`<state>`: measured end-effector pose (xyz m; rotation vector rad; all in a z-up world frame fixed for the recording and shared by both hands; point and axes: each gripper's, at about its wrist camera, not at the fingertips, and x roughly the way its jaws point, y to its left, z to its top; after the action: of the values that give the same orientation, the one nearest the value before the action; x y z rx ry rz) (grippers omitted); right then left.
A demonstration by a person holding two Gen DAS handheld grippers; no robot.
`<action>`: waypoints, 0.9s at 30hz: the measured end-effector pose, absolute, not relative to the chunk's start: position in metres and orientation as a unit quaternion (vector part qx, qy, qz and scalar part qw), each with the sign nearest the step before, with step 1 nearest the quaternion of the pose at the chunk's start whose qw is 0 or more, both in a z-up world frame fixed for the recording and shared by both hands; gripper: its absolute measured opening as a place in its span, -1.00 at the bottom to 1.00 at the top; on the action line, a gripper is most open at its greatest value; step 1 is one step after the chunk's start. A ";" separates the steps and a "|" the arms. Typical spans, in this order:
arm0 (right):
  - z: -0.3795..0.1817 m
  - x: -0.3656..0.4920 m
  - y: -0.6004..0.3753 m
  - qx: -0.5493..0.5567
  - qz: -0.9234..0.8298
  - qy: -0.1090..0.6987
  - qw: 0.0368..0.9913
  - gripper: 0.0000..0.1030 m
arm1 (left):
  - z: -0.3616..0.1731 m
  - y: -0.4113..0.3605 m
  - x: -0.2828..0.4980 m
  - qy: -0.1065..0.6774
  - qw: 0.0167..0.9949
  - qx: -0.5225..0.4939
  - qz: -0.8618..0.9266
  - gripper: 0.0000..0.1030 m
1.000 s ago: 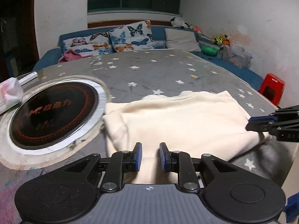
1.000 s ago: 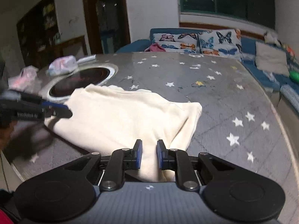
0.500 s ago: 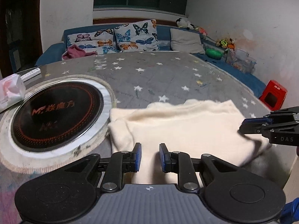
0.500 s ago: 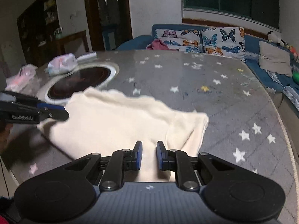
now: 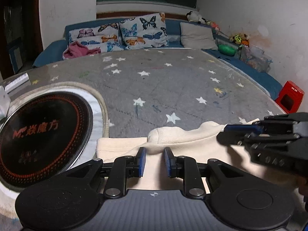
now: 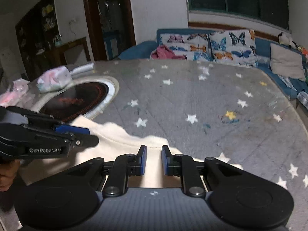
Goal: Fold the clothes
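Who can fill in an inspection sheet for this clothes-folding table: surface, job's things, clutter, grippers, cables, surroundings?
Surface: grey star-print table cover; round black cooktop set in it.
Job's things: cream garment, near edge, partly folded.
Clutter: tissue packs beyond cooktop.
Grippers: left gripper and right gripper, fingers narrowly apart over garment; grip unclear.
Cables: nothing seen.
Surroundings: blue sofa, butterfly cushions, pink cloth, red stool.

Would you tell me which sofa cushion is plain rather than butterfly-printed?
The plain grey cushion, rightmost of the row; both cushions to its left carry butterflies.
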<state>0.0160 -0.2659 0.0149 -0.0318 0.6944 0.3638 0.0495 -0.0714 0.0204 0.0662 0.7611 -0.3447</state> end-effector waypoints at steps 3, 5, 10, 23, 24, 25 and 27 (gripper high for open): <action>0.012 0.019 -0.262 -0.026 0.171 0.340 0.924 -0.71 | 0.020 -0.073 0.051 0.369 0.914 0.035 -0.165 -0.53; 0.014 0.016 -0.260 -0.033 0.169 0.338 0.925 -0.71 | 0.020 -0.073 0.050 0.368 0.915 0.036 -0.163 -0.53; 0.024 0.001 -0.257 -0.037 0.176 0.327 0.928 -0.70 | 0.021 -0.076 0.049 0.367 0.916 0.041 -0.158 -0.50; 0.028 -0.056 -0.256 -0.055 0.188 0.328 0.924 -0.60 | 0.031 -0.081 0.027 0.357 0.921 0.057 -0.145 -0.12; 0.028 -0.059 -0.257 -0.052 0.184 0.328 0.925 -0.52 | 0.031 -0.081 0.024 0.357 0.921 0.057 -0.144 -0.07; 0.028 -0.061 -0.259 -0.049 0.180 0.329 0.926 -0.48 | 0.031 -0.081 0.021 0.357 0.921 0.058 -0.143 -0.04; 0.027 -0.067 -0.263 -0.041 0.173 0.329 0.927 -0.44 | 0.032 -0.081 0.015 0.356 0.922 0.059 -0.140 0.08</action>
<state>-0.0669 -0.2630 0.0267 -0.0841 0.6747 0.3546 0.0148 -0.0812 0.0315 0.1217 0.7320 -0.2869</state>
